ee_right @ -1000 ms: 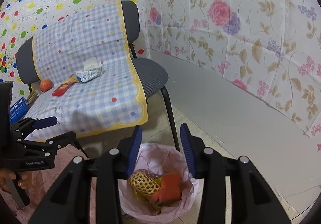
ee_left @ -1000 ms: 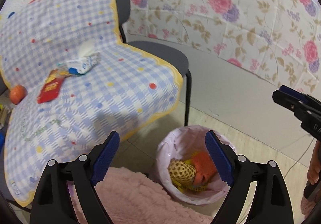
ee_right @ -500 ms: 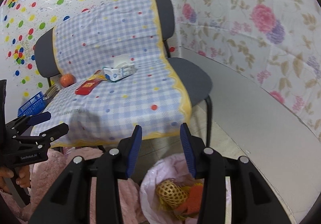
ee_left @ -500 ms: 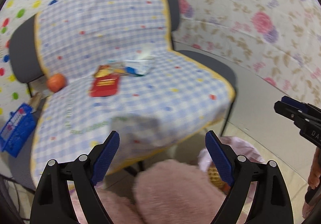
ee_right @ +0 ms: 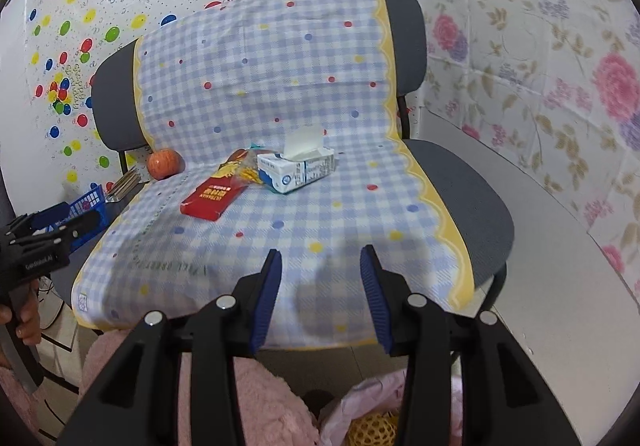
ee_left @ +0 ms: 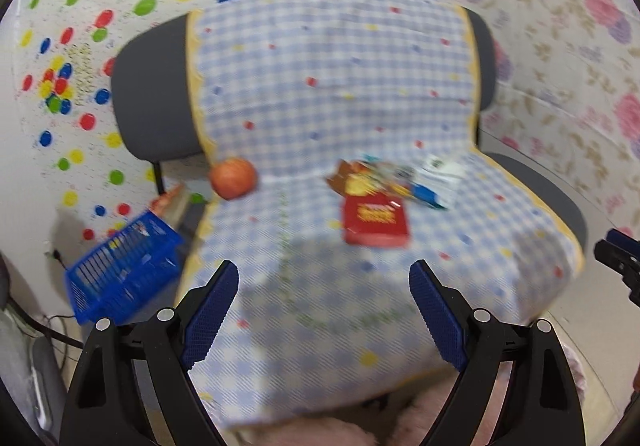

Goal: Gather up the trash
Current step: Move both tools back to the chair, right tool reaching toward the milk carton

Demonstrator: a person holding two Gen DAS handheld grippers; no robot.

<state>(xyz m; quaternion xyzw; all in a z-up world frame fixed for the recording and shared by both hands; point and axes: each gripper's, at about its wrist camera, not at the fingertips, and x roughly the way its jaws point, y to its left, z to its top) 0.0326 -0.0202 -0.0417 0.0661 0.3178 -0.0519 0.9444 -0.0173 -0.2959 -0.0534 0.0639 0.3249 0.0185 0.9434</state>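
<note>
On the checked cloth [ee_right: 304, 214] of the chair seat lie a red flat packet [ee_right: 212, 198], a crumpled yellow snack wrapper [ee_right: 240, 166] and a white-and-blue tissue pack [ee_right: 296, 166]. The left wrist view, blurred, shows the same red packet [ee_left: 376, 220] and wrapper [ee_left: 356, 176]. My left gripper [ee_left: 324, 310] hangs wide open over the seat's front edge, well short of the packet. Over that same edge my right gripper [ee_right: 320, 258] has its jaws opening with nothing between them. The pink-lined bin [ee_right: 372, 398] with a yellow net inside sits below it.
An orange fruit [ee_right: 165, 164] rests at the seat's back left. A blue basket [ee_left: 120, 274] stands left of the chair beside some books. Pink fluffy fabric [ee_right: 256, 402] lies below the seat front. Dotted and floral sheets cover the walls.
Both views have swung from the bin up to the chair seat. The bin has left the left wrist view and sunk to the bottom of the right one. The right jaws stand slightly wider.
</note>
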